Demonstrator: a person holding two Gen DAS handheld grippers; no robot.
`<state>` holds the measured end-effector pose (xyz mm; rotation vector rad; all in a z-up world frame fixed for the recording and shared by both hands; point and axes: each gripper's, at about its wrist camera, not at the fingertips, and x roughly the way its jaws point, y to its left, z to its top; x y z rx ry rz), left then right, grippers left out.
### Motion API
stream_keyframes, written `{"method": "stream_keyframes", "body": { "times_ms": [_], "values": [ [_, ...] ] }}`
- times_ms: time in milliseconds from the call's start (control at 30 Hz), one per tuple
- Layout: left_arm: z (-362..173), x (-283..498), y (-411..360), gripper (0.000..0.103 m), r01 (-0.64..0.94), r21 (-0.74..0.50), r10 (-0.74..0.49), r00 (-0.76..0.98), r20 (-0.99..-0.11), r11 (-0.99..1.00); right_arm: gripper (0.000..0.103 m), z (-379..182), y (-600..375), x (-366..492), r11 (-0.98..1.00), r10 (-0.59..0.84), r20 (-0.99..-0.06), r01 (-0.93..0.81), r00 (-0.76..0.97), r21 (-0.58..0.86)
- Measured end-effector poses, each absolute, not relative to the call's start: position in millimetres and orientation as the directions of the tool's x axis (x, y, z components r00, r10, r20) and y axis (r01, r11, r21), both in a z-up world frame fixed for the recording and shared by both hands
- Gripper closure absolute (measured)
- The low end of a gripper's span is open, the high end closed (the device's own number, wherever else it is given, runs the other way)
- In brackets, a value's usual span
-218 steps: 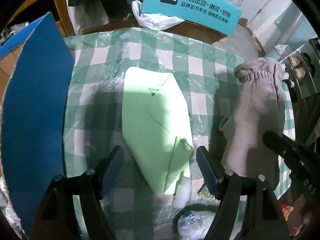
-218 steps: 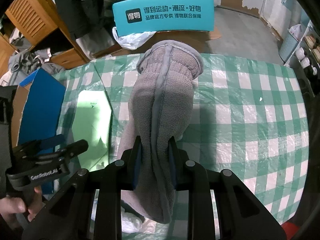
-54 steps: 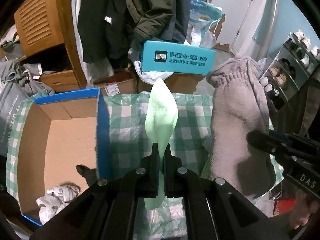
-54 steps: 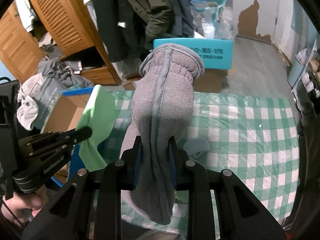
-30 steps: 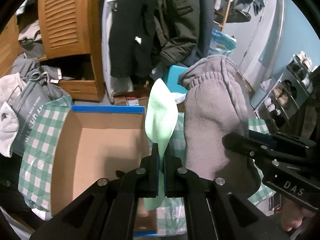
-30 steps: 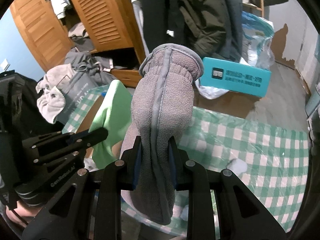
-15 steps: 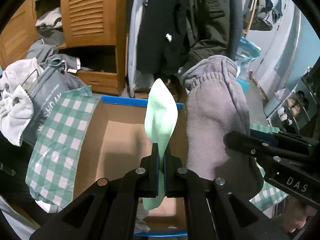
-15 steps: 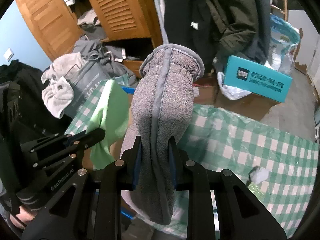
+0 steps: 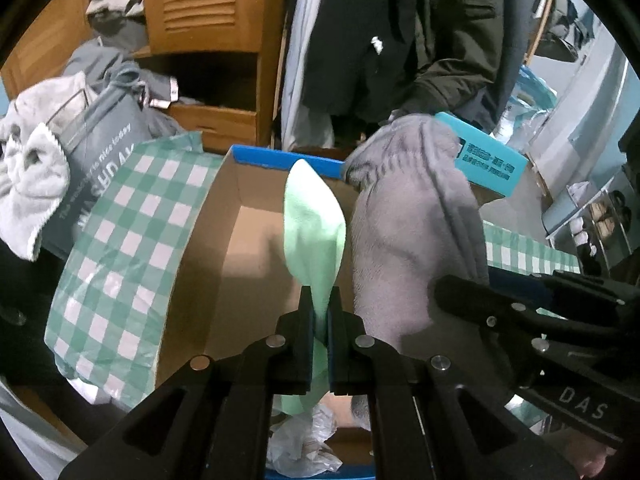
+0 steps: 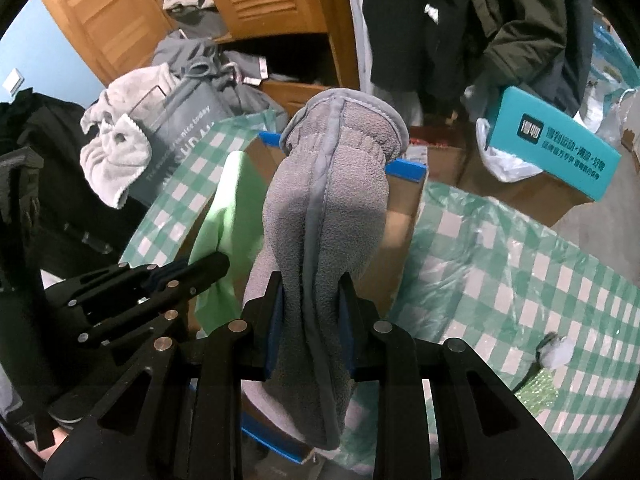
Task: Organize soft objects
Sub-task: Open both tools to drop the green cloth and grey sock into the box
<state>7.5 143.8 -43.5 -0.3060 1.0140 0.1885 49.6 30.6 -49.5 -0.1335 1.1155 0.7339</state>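
Note:
My left gripper [image 9: 319, 300] is shut on a light green cloth [image 9: 314, 224] and holds it above an open cardboard box with a blue rim [image 9: 240, 240]. My right gripper [image 10: 310, 288] is shut on a grey fleece mitten [image 10: 332, 200], held upright over the box's right side. The mitten [image 9: 408, 216] also shows in the left wrist view, right of the cloth. The green cloth [image 10: 224, 216] and the left gripper [image 10: 208, 266] show in the right wrist view, left of the mitten.
The box stands on a green-and-white checked tablecloth [image 10: 520, 264]. White crumpled plastic [image 9: 300, 440] lies in the box's near end. A teal carton [image 10: 556, 148], hanging coats [image 9: 400, 32], a wooden cupboard [image 9: 208, 4] and a grey bag with towels [image 9: 80, 152] stand behind.
Both grippers carried the cloth and the mitten left from over the tablecloth to above the open box. Both grips stayed shut.

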Motion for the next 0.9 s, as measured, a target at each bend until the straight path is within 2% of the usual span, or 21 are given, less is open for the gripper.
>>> {"method": "stream_keyframes", "body": {
  "times_ms": [67, 100, 133, 167, 200, 333, 500, 567, 700, 900],
  "values": [
    [-46.6, 7.9, 146.8, 0.091, -0.306, -0.164, 0.014, 0.505, -0.863, 0.938, 0.07, -52.1, 31.8, 50.8, 0.763, 0.468, -0.853, -0.593, 0.231, 0.257],
    [-47.3, 7.6, 147.7, 0.082, -0.312, -0.162, 0.017, 0.502, -0.865, 0.936, 0.07, -52.4, 31.5, 51.6, 0.765, 0.468, -0.853, -0.59, 0.233, 0.259],
    [-47.2, 6.8, 148.0, 0.074, -0.32, -0.158, 0.025, 0.502, -0.865, 0.934, 0.064, -52.0, 30.8, 52.2, 0.764, 0.473, -0.851, -0.588, 0.23, 0.265],
    [-45.9, 6.2, 147.9, 0.059, -0.325, -0.154, 0.034, 0.506, -0.862, 0.933, 0.059, -50.8, 29.7, 52.6, 0.763, 0.477, -0.848, -0.588, 0.232, 0.269],
    [-44.0, 5.2, 147.5, 0.051, -0.33, -0.149, 0.045, 0.514, -0.856, 0.932, 0.057, -48.8, 27.5, 52.9, 0.764, 0.479, -0.844, -0.587, 0.242, 0.266],
    [-35.3, 3.6, 144.3, 0.048, -0.331, -0.149, 0.057, 0.538, -0.841, 0.932, 0.045, -42.9, 15.8, 56.4, 0.783, 0.465, -0.84, -0.573, 0.281, 0.242],
    [-33.3, 6.0, 136.2, 0.043, -0.321, -0.167, 0.034, 0.537, -0.843, 0.932, 0.04, -40.7, -7.3, 61.7, 0.814, 0.442, -0.842, -0.533, 0.31, 0.23],
    [-33.3, 7.0, 131.0, 0.042, -0.312, -0.163, 0.032, 0.535, -0.844, 0.936, 0.034, -40.5, -18.8, 63.1, 0.83, 0.428, -0.843, -0.512, 0.326, 0.223],
    [-34.8, 10.1, 117.7, 0.037, -0.286, -0.163, 0.015, 0.531, -0.848, 0.944, 0.034, -42.0, -38.3, 64.5, 0.854, 0.396, -0.851, -0.479, 0.345, 0.203],
    [-39.5, 14.9, 93.4, 0.037, -0.241, -0.176, -0.028, 0.513, -0.858, 0.954, 0.033, -47.0, -64.5, 63.5, 0.883, 0.351, -0.864, -0.436, 0.361, 0.176]
  ]
}}
